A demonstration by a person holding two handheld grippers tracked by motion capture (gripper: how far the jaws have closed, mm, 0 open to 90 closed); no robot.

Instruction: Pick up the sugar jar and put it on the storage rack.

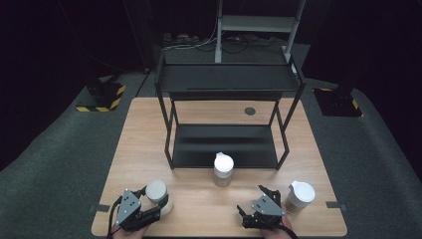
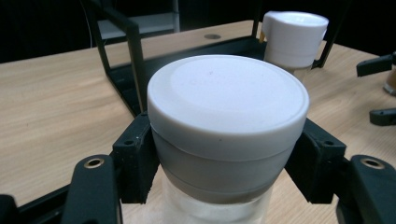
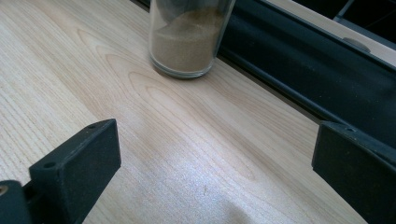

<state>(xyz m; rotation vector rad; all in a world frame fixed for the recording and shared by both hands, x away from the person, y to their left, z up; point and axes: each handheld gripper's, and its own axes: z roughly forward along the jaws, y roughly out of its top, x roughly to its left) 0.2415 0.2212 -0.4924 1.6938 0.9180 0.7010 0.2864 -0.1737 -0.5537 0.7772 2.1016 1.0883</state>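
Dark floor and black surroundings frame a pale wooden worktop (image 1: pixel 149 144) in the high view, with a black two-tier shelf rack (image 1: pixel 226 79) standing at the centre of the frame toward its far edge. Three white-lidded jars stand on the wood. One jar (image 1: pixel 223 169) sits at the middle of the frame, just in front of the rack's lower shelf; the right gripper view shows brown powder in its clear glass at the top centre. Another jar (image 1: pixel 300 196) stands at lower right, just beside the right tongs (image 1: pixel 264 191). Those tongs are spread wide with nothing between them, bare wood showing between the two black jaws in the right gripper view. At lower left, the left tongs (image 1: pixel 161 205) are clamped on the third jar (image 1: pixel 157 195), which rests near the worktop's near edge. In the left gripper view its pads (image 2: pixel 135 161) press against both sides of the jar (image 2: pixel 228 126), just under the white lid.
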